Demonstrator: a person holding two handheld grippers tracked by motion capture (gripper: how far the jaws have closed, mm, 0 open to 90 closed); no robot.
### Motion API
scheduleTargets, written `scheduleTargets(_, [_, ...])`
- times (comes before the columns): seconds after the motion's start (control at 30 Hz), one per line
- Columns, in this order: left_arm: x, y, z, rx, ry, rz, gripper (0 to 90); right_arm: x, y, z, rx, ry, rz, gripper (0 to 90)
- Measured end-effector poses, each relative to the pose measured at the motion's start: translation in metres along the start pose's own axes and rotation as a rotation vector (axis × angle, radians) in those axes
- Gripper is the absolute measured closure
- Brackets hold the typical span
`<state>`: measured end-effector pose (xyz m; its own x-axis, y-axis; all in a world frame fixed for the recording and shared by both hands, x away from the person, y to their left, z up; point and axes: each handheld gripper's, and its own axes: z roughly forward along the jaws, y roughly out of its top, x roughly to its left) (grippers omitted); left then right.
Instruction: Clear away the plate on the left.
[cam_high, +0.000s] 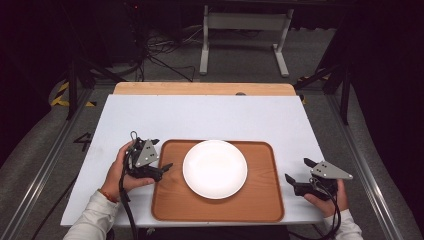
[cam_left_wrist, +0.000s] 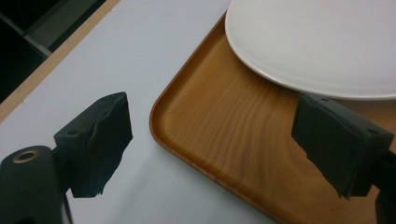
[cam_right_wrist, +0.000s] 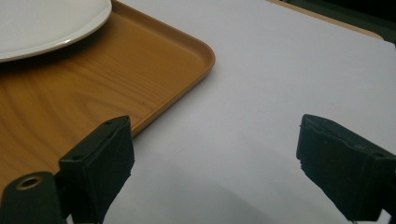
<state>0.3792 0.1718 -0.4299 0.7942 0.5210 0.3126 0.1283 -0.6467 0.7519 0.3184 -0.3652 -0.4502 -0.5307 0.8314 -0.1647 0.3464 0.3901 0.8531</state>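
A round white plate (cam_high: 215, 168) lies in the middle of a wooden tray (cam_high: 260, 200) near the table's front edge. My left gripper (cam_high: 161, 154) is open at the tray's left rim, one jaw over the white table and the other over the tray. The left gripper view has the tray corner (cam_left_wrist: 187, 116) and the plate's edge (cam_left_wrist: 317, 42) between its jaws. My right gripper (cam_high: 299, 170) is open just right of the tray, above bare table. The right gripper view has the tray's corner (cam_right_wrist: 187, 56) and the plate (cam_right_wrist: 42, 23) at upper left.
The white table top (cam_high: 200, 117) has a wooden strip (cam_high: 200, 89) along its far edge. Beyond it are a white metal stand (cam_high: 245, 35) and cables on the floor. Rails run along both sides of the table.
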Motion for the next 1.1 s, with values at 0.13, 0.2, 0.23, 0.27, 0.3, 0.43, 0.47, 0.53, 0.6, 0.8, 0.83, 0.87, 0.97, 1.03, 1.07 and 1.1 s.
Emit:
scheduleTargets(0.13, [0.005, -0.011, -0.005, 0.017, 0.013, -0.016, 12.9, 0.000, 0.000, 0.000, 0.000, -0.001, 0.001, 11.6])
scheduleTargets(0.2, [0.006, -0.014, -0.006, 0.020, 0.017, -0.027, 13.0, 0.000, 0.000, 0.000, 0.000, -0.001, 0.003, 11.6])
scheduleTargets(0.23, [0.008, -0.018, -0.009, 0.024, 0.026, -0.033, 13.0, 0.000, 0.000, 0.000, 0.000, -0.001, -0.001, 11.6])
scheduleTargets(0.27, [0.009, -0.021, -0.011, 0.024, 0.030, -0.039, 13.0, 0.000, 0.000, 0.000, 0.000, -0.001, -0.002, 11.6])
scheduleTargets(0.3, [0.010, -0.023, -0.012, 0.026, 0.027, -0.048, 13.0, 0.000, 0.000, 0.000, 0.000, -0.002, -0.002, 11.6])
scheduleTargets(0.43, [0.012, -0.029, -0.017, 0.024, 0.029, -0.066, 12.8, 0.000, 0.000, -0.001, 0.000, -0.003, -0.001, 11.6])
scheduleTargets(0.47, [0.013, -0.031, -0.019, 0.021, 0.030, -0.075, 12.8, 0.000, 0.000, -0.001, 0.000, -0.003, -0.001, 11.6])
scheduleTargets(0.53, [0.013, -0.036, -0.021, 0.032, 0.035, -0.083, 13.0, 0.000, 0.000, -0.001, 0.000, -0.003, -0.001, 11.6])
scheduleTargets(0.6, [0.013, -0.038, -0.022, 0.030, 0.031, -0.088, 12.9, 0.000, 0.000, -0.001, 0.000, -0.003, -0.001, 11.6])
scheduleTargets(0.8, [0.015, -0.050, -0.029, 0.026, 0.031, -0.130, 12.6, 0.000, 0.000, -0.001, 0.000, -0.006, 0.000, 11.6])
scheduleTargets(0.83, [0.015, -0.053, -0.031, 0.026, 0.032, -0.138, 12.6, 0.000, 0.000, -0.001, 0.000, -0.003, -0.001, 11.6])
scheduleTargets(0.87, [0.015, -0.053, -0.031, 0.026, 0.032, -0.138, 12.5, 0.000, 0.000, -0.001, 0.000, -0.003, -0.003, 11.6])
scheduleTargets(0.97, [0.014, -0.055, -0.035, 0.014, 0.034, -0.160, 12.3, 0.001, 0.000, -0.001, 0.001, -0.003, -0.006, 11.6])
scheduleTargets(1.03, [0.013, -0.057, -0.038, 0.013, 0.043, -0.163, 12.3, 0.000, 0.000, -0.001, 0.000, -0.002, -0.007, 11.6])
scheduleTargets(1.07, [0.014, -0.058, -0.038, 0.013, 0.041, -0.168, 12.3, 0.000, 0.000, -0.001, -0.001, -0.003, -0.004, 11.6])
scheduleTargets(1.1, [0.014, -0.059, -0.039, 0.011, 0.046, -0.174, 12.3, 0.000, 0.001, -0.001, -0.001, -0.005, -0.004, 11.6])
